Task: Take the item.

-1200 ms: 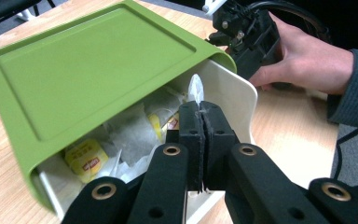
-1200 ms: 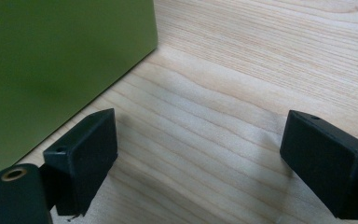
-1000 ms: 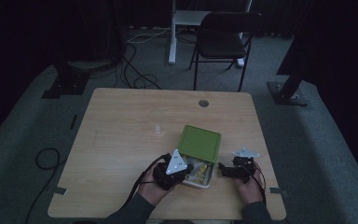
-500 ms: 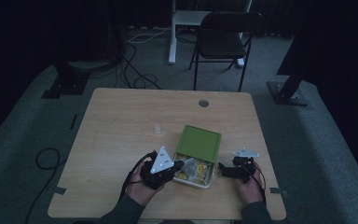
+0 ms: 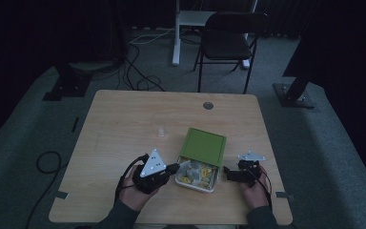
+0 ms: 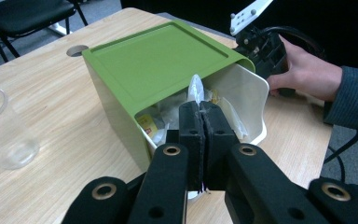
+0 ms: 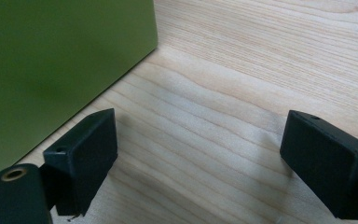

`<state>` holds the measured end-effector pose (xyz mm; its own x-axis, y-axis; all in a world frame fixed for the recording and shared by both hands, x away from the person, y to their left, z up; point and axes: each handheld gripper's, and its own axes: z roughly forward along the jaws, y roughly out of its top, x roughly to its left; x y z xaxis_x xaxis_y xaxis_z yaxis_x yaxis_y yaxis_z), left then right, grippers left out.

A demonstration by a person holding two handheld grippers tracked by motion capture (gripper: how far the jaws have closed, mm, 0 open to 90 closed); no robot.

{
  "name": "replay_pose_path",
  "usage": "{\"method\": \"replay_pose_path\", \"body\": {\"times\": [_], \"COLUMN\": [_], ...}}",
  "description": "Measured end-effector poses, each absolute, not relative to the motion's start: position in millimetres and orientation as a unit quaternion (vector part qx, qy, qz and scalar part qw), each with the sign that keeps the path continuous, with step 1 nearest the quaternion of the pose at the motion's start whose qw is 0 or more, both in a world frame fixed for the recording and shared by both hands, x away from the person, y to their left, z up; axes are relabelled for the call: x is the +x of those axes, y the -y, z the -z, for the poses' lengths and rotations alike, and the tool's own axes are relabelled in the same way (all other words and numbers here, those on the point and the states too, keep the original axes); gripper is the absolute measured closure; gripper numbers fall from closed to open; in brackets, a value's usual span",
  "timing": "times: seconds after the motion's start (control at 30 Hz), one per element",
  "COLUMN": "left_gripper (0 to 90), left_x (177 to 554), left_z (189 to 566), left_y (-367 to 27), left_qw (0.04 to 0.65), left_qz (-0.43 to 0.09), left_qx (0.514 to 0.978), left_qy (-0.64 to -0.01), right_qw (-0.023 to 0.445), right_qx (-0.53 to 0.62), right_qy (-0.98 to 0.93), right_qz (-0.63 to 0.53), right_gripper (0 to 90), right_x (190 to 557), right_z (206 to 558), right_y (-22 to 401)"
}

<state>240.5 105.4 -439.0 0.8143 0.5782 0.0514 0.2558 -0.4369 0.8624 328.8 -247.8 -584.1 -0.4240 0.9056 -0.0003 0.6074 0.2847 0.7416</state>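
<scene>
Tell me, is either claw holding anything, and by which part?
The left claw is shut on a clear plastic packet, pinching its lower end at the box opening. The right claw is open, holding nothing.

L gripper [image 6: 200, 135] – black jaws, brass screws | dark sleeves [image 6: 354, 100]

A dim lab: wooden table [image 5: 124, 124], rig stands [image 5: 66, 86], loose floor cables [image 5: 138, 71], black curtains [image 5: 38, 28].
</scene>
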Motion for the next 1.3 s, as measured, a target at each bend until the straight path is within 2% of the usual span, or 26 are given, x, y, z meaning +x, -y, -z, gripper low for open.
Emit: {"method": "replay_pose_path", "body": {"times": [1.3], "left_gripper": [90.0], "left_x": [248], "left_z": [432], "left_y": [-153], "left_qw": [0.468], "left_qz": [-0.197], "left_qx": [0.81], "left_qy": [-0.293], "right_qw": [0.218], "right_qx": [0.49], "right_qy": [-0.771], "right_qz": [-0.342], "right_gripper": [10.6], "right_x": [329], "right_z": [584], "right_y": [248]}}
